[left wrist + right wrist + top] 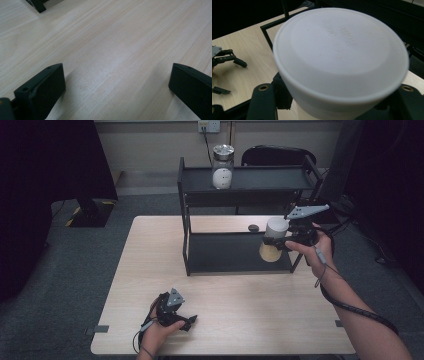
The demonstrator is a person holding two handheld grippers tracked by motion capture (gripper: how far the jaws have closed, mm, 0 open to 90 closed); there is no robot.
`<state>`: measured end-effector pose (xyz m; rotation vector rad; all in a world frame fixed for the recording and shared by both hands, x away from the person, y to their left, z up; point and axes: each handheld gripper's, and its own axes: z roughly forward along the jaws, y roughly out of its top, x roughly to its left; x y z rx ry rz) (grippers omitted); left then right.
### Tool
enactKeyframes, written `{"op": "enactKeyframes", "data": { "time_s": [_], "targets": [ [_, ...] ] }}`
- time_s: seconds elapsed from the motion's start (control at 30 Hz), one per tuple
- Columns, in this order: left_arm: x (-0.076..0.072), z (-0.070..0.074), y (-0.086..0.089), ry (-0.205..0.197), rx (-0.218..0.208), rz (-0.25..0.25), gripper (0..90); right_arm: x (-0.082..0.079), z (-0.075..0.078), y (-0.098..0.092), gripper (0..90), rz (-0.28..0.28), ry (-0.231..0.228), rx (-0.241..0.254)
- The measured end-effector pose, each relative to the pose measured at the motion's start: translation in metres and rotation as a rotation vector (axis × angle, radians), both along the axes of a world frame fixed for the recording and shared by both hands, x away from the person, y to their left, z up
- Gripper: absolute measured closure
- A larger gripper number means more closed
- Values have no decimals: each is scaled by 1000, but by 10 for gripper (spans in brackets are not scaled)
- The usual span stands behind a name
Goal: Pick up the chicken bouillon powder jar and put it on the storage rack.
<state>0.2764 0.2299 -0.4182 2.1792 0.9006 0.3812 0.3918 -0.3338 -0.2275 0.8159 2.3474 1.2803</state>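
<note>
Right gripper (281, 241) clamps white-lidded jar (273, 240) tilted before rack (186, 225)'s lower shelf; I level it, clearing the upper shelf edge, while left gripper (186, 321) rests wide open on table (250, 320).

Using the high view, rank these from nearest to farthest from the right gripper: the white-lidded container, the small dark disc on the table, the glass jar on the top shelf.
1. White-lidded container: clamped in the right gripper.
2. Small dark disc: on the table, just left.
3. Glass jar: top shelf, far back left.
</note>
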Motion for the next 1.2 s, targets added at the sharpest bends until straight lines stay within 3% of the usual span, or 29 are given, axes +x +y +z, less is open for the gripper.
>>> {"op": "enactKeyframes", "data": {
  "time_s": [0.13,0.43,1.2],
  "targets": [
    [0,0,0,0,0,0,0,4,9,0,354,4,11,14],
    [0,0,0,0,0,0,0,10,32,5,354,3,4,-12],
    [0,0,0,0,1,-1,0,14,95,14,354,3,-41,-26]
  ]
}}
